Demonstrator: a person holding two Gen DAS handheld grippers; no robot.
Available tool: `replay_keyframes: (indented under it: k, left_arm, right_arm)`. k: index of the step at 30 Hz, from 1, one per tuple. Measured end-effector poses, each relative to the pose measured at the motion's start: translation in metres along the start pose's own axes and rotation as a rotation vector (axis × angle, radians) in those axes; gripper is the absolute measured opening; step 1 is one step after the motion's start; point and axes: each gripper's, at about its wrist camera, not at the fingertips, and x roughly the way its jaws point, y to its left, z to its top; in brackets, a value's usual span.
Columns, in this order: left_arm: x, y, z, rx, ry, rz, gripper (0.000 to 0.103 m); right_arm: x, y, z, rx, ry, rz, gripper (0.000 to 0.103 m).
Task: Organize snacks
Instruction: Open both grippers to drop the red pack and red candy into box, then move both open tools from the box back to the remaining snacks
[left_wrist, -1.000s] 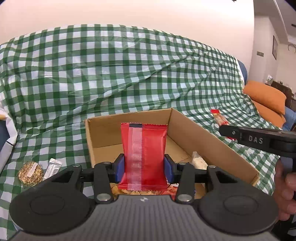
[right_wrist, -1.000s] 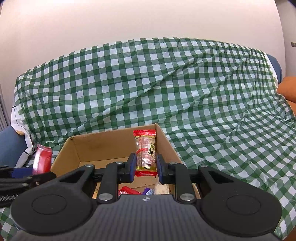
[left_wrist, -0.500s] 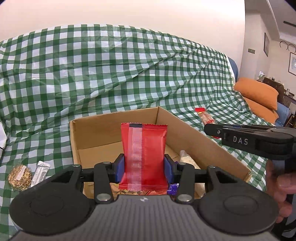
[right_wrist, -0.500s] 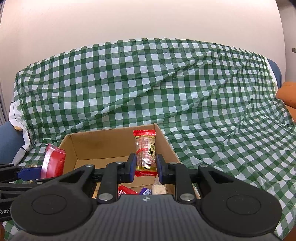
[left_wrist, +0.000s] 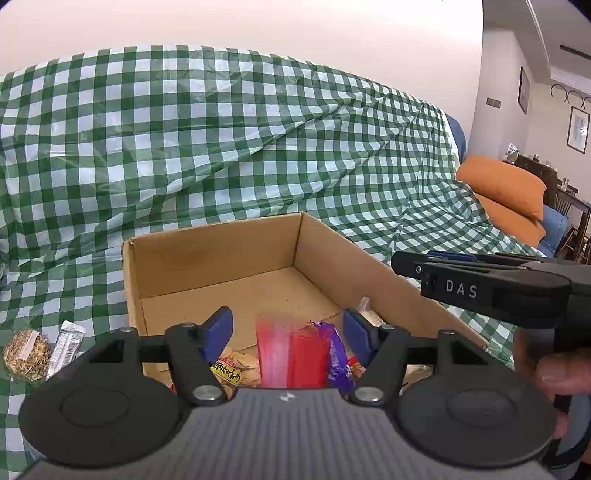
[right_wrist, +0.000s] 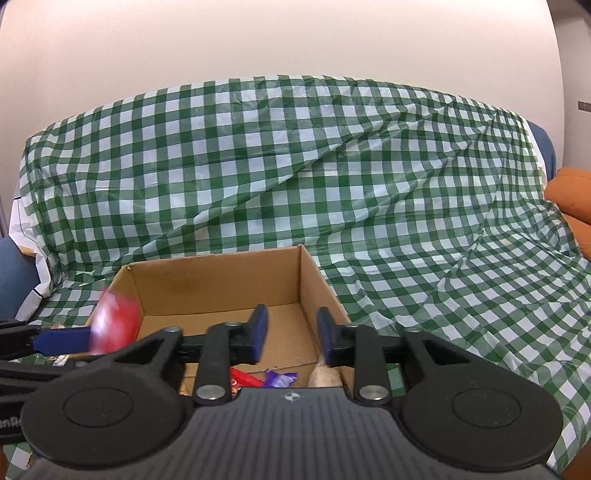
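Both grippers are held spread and empty over the cardboard box (left_wrist: 236, 258).

The left gripper (left_wrist: 288, 334) is poised over the near end with its jaws apart; a blurred red packet (left_wrist: 291, 356) is seen between them, untouched, among the snacks below. The right gripper (right_wrist: 292, 334) is likewise parted. The far half of the floor is seen bare inside upright walls.

Green-checked cloth (left_wrist: 229, 140) under cardboard box (left_wrist: 221, 254), granola round (left_wrist: 26, 350), silver bar (left_wrist: 66, 345).
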Motion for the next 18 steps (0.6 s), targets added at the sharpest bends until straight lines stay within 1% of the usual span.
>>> replay_keyframes:
  k: [1,3,4,7,11,14,16,18]
  left_arm:
    - [0.0,0.001,0.0,-0.006,0.002,0.001,0.071]
    - [0.0,0.004,0.0,-0.017,0.005,0.005,0.071]
    - [-0.001,0.005,-0.001,-0.019,-0.003,0.011,0.071]
    - [-0.01,0.006,-0.002,0.005,-0.065,0.049,0.071]
    - [-0.021,0.014,-0.003,0.007,-0.106,0.068,0.07]
    - [-0.031,0.021,-0.005,0.045,-0.14,0.124,0.068]
    - [-0.036,0.027,-0.006,0.067,-0.14,0.162,0.064]
    - [-0.041,0.039,-0.005,0.063,-0.13,0.194,0.049]
  right_arm:
    - [0.0,0.0,0.0,0.001,0.002,-0.003,0.04]
    - [0.001,0.002,0.0,-0.001,0.007,-0.009,0.048]
    - [0.001,0.003,0.0,0.0,0.008,-0.012,0.05]
    - [0.002,0.004,0.0,0.017,0.005,-0.021,0.05]
    - [0.005,0.006,0.001,0.056,0.007,-0.039,0.05]
    - [0.007,0.012,0.0,0.067,-0.004,-0.045,0.05]
    - [0.007,0.02,0.0,0.069,-0.028,-0.044,0.05]
    - [0.005,0.028,0.002,0.068,-0.058,-0.032,0.05]
